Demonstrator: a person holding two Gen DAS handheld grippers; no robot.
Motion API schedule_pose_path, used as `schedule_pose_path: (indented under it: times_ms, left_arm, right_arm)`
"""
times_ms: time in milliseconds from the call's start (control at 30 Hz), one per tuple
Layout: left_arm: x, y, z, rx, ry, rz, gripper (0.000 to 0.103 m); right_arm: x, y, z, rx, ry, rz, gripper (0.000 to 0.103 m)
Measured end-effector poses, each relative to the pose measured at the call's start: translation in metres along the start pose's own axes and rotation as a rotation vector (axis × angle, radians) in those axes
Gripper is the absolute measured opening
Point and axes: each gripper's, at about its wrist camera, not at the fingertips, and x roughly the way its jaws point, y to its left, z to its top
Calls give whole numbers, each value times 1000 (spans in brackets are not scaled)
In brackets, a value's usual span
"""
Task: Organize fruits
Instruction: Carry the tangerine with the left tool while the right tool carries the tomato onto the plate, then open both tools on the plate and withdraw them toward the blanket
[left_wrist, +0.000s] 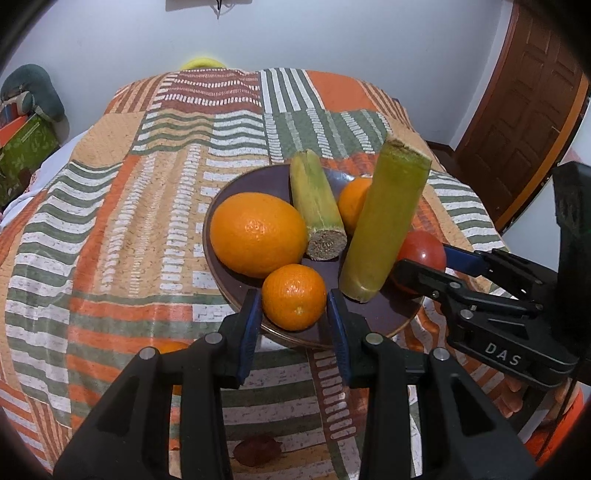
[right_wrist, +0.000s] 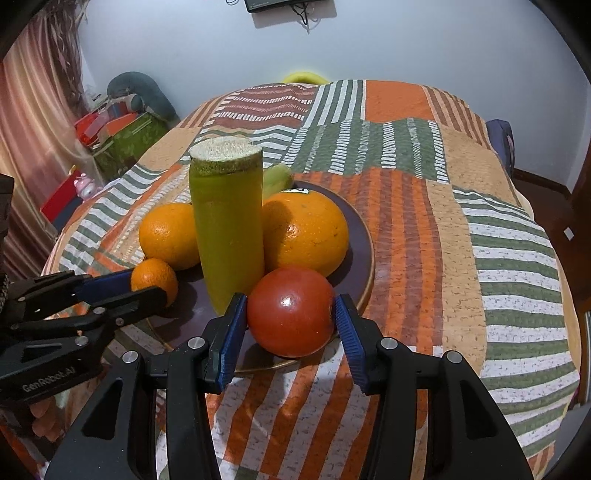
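Observation:
A dark round plate (left_wrist: 280, 177) on the patterned tablecloth holds a large orange (left_wrist: 258, 234), a small orange (left_wrist: 294, 296), another orange (left_wrist: 352, 203), two green sugarcane pieces (left_wrist: 316, 199) (left_wrist: 384, 221) and a red tomato (left_wrist: 423, 254). My left gripper (left_wrist: 293, 317) straddles the small orange with its pads just off the skin. My right gripper (right_wrist: 291, 325) straddles the tomato (right_wrist: 290, 312), left pad touching, right pad a little apart. The right gripper also shows in the left wrist view (left_wrist: 428, 266), and the left gripper in the right wrist view (right_wrist: 125, 288).
The striped tablecloth (right_wrist: 443, 221) covers the whole table. A dark red fruit (left_wrist: 256, 450) and an orange one (left_wrist: 170, 349) lie on the cloth under my left gripper. Boxes and a cushion (right_wrist: 125, 122) stand at the left, a wooden door (left_wrist: 524, 110) at the right.

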Motion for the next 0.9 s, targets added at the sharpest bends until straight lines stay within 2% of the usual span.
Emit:
schedule_pose_path:
  times_ms: [200, 267, 333, 467, 900]
  left_arm:
    - [-2, 0, -1, -4, 2, 4, 42]
    - [-4, 1, -1, -11, 0, 7, 47]
    - [-6, 1, -3, -13, 0, 12, 48]
    - [-15, 3, -6, -18, -2, 22, 48]
    - [-99, 5, -17, -28, -105, 47, 48]
  right_arm:
    - [-1, 0, 0, 6, 10, 5, 48]
    - [-3, 1, 0, 5, 7, 0, 52]
    - [-8, 0, -1, 9, -2, -9, 56]
    - [-18, 1, 0, 4, -13, -19, 57]
    - [-78, 27, -1, -41, -99, -35, 57]
